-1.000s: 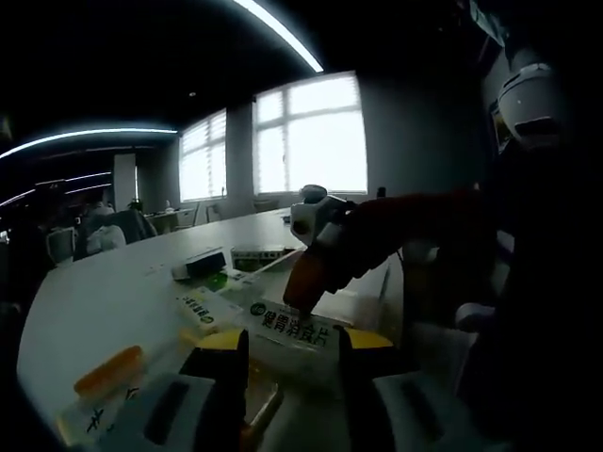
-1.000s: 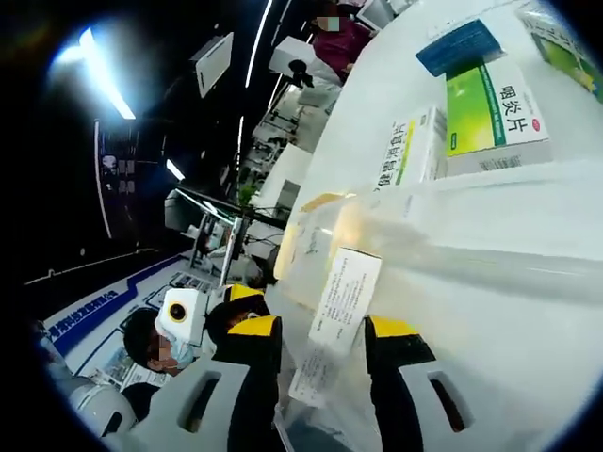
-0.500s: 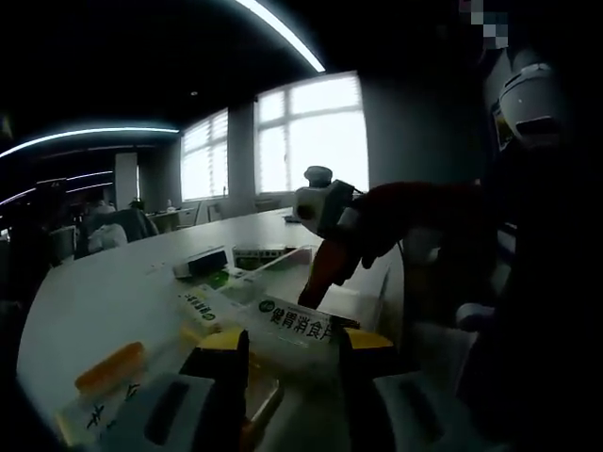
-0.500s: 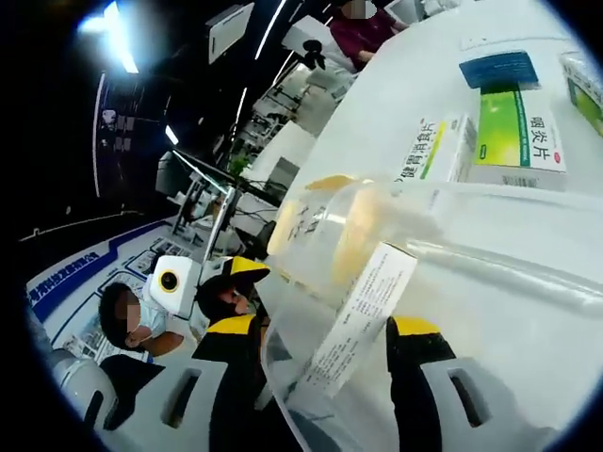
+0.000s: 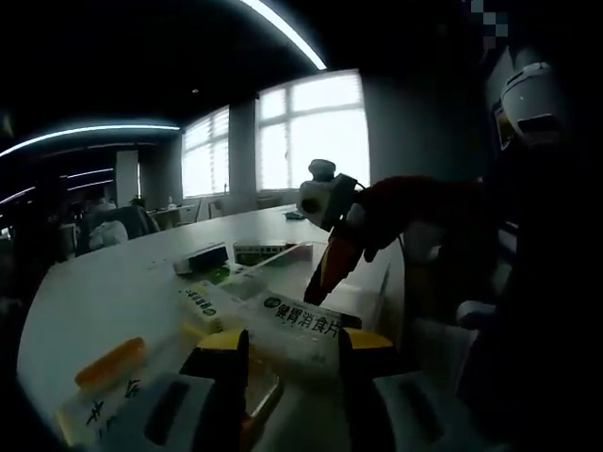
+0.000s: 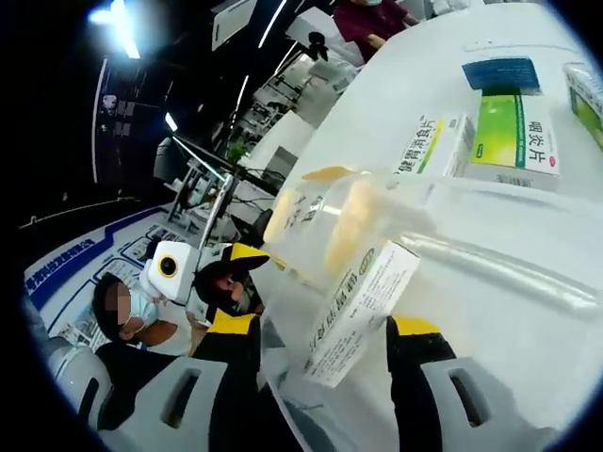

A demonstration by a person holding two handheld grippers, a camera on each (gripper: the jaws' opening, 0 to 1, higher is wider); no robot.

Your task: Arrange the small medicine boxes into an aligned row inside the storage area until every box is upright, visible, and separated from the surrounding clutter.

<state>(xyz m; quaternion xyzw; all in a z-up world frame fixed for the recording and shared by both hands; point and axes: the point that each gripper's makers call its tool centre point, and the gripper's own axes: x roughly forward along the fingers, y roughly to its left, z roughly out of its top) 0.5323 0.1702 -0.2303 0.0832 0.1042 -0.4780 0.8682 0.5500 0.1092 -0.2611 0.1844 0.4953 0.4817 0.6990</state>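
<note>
left hand-held gripper [image 5: 283, 353] has its yellow-tipped jaws spread on either side of a white medicine box [image 5: 300, 325] with green and black print, which lies between them over the rim of a clear plastic bin [image 5: 268, 400]; whether the jaws press it cannot be told. right hand-held gripper [image 6: 320, 334] stands the same way, jaws apart around a tilted white box [image 6: 358, 301] inside the clear storage bin [image 6: 490, 254], contact not certain. it reaches into the left gripper view from the right, orange jaws [image 5: 332, 268] pointing down near the box. such cartons look light and thin-walled, stiff along their edges but easy to dent on the broad faces, and their glossy card may slip; a hold across the narrow sides near the middle would likely suit best. outside the bin, on the pale surface [image 6: 415, 85], lie a green and white box [image 6: 513, 139], a narrow white box [image 6: 431, 146] beside it and a blue-topped one [image 6: 501, 73]. an orange object [image 5: 110, 363] lies on the surface in the left gripper view. the room is a dim office with bright windows [image 5: 316, 132] and ceiling light strips [image 5: 283, 33].
</note>
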